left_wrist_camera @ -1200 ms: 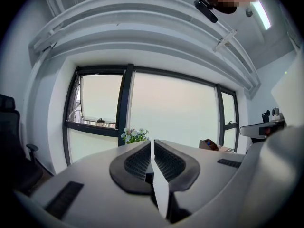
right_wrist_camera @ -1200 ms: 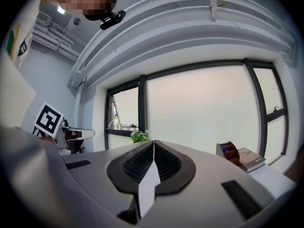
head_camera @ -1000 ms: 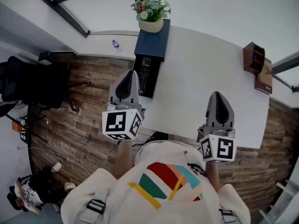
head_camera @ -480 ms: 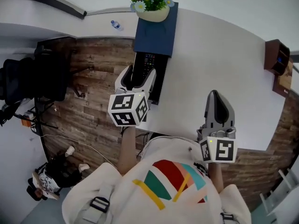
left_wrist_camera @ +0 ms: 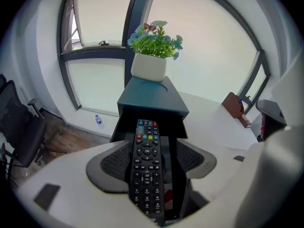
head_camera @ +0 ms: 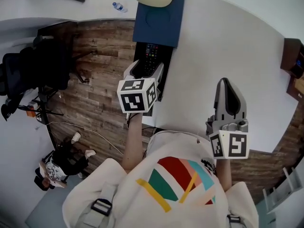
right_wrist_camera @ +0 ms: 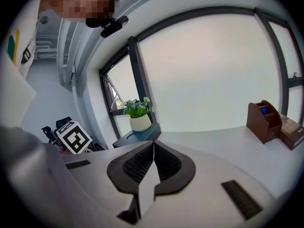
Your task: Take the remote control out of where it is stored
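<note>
Spreading the left gripper (head_camera: 145,70) wide and flanking, without clamping, the long, slim black plastic remote (left_wrist_camera: 146,175) with ribbed black pads (left_wrist_camera: 116,163). Straddling it as it lies flat, buttons up, reaching ahead into the open black drawer (left_wrist_camera: 122,127) of a boxy dark-blue case (left_wrist_camera: 152,99). Facing, farther ahead atop that case, a rounded white pot (left_wrist_camera: 148,66) of flowers. Holding the right gripper (right_wrist_camera: 153,146) pressed together on nothing, above the smooth white table (right_wrist_camera: 218,139).
</note>
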The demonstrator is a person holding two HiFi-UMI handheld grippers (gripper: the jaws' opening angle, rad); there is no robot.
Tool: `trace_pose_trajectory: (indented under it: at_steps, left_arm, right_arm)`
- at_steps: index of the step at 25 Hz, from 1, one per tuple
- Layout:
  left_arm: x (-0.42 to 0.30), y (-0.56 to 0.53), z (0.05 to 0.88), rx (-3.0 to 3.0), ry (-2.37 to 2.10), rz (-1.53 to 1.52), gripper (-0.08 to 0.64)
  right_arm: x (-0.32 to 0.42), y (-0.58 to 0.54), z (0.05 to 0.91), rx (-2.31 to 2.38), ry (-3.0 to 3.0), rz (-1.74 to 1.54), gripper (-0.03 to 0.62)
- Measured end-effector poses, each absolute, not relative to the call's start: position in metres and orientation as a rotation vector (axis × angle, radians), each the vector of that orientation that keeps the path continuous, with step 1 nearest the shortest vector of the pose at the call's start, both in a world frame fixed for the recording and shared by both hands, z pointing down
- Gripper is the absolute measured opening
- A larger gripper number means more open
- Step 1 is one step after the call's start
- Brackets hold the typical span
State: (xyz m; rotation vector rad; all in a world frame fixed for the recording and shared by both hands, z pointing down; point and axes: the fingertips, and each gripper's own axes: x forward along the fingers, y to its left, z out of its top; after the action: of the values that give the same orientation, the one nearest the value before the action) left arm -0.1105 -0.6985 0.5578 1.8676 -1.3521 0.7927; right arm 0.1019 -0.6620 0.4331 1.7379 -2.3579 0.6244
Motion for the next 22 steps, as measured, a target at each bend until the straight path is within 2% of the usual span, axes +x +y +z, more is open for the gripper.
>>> trace_pose_trajectory:
  at_steps: [7, 20, 22]
  left_arm:
    - [-0.105, -0.695, 0.583, 1.766, -1.227, 0.840, 0.316]
    - [-0.110, -0.696, 0.594, 1.755, -1.273, 0.994, 0.314]
    - [-0.110, -0.695, 0.594, 1.764, -1.286, 1.053, 0.285]
  right_arm:
    - [0.096, -0.671, 0.451, 1.683, -2.347, 0.691, -0.009]
    - [0.089, -0.681, 0.468, 1.644, -2.337, 0.712, -0.009]
    - [0.087, -0.681, 0.467, 1.630, -2.328, 0.684, -0.009]
